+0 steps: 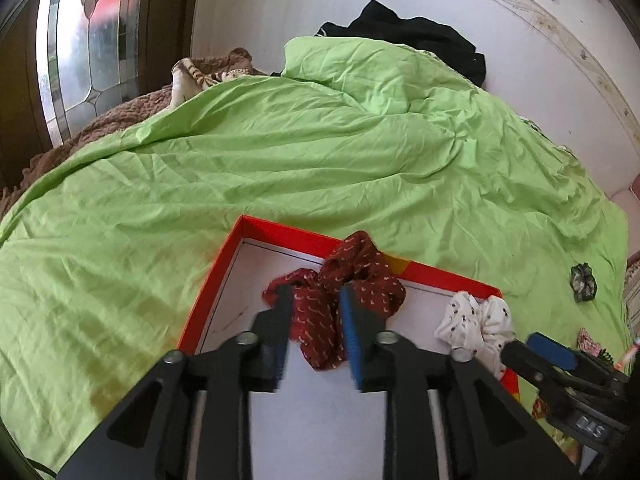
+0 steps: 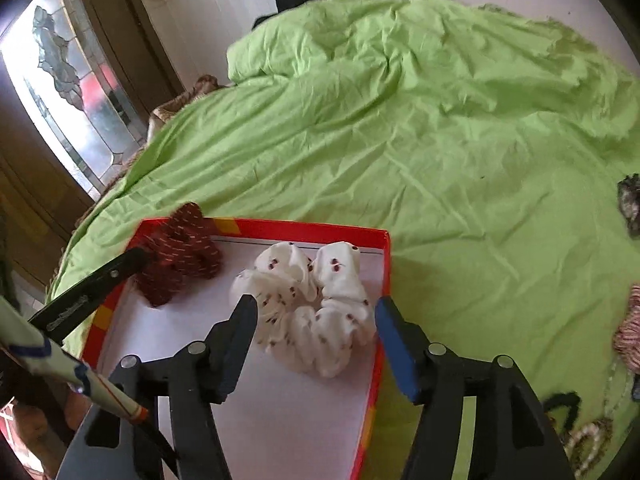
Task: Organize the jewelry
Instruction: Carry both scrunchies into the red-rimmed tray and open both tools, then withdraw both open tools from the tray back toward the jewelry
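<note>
Pale raised lettering on the black gripper body (image 1: 592,430) at the left view's lower right: upside down, unreadable.
Embossed marking on the black gripper finger (image 2: 86,300) in the right view: blurred, illegible.

Dark red scrunchie (image 1: 344,300) with small pale dashes lies crumpled in the red-rimmed box (image 1: 224,280), white floor inside, its far loop draped over the back rim. White scrunchie (image 2: 316,304) with tiny dark red specks lies flat on the box floor beside it, near the right wall, apart from the red one. Dark patterned scrunchie (image 1: 583,282) lies outside on the green bedsheet (image 1: 280,152), well apart. Pink-striped one (image 2: 629,332) at right edge, partly cut off.
</note>
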A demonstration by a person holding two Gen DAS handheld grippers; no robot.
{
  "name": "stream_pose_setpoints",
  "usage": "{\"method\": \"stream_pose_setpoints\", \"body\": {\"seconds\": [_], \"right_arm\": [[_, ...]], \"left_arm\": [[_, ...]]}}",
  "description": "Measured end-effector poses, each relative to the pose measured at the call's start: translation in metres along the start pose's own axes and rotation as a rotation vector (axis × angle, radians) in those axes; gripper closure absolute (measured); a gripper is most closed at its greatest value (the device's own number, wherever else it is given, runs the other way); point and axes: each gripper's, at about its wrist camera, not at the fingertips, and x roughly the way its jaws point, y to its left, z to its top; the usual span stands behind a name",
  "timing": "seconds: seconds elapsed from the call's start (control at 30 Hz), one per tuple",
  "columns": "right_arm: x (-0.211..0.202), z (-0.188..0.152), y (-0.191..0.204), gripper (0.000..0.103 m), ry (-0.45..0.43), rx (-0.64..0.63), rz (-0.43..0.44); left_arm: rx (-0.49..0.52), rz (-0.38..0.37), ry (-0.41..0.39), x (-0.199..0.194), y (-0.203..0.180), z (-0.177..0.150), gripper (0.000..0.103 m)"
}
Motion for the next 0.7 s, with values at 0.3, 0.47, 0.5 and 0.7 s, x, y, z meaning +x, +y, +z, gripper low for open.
{"method": "stream_pose_setpoints", "body": {"seconds": [0.3,0.47,0.5,0.7], "right_arm": [[-0.028,-0.088,-0.018,0.064,0.134,0.009,-0.082],[-0.027,-0.109,-0.012,0.090,0.184,0.017,-0.016],[-0.028,-0.112,-0.009,0.092,0.188,0.010,-0.018],[-0.035,-0.126,0.011,0.089,0.192,-0.020,-0.008]], "left_arm": [[0.032,0.040,-0.125,-0.053,-0.004,-0.011,0.061],[-0.010,0.030,-0.158,-0.069,0.001,-0.010,0.061],[-0.017,0.030,-0.162,-0.071,0.003,-0.011,0.061],[-0.045,0.032,-0.170,-0.080,0.008,-0.011,0.061]]}}
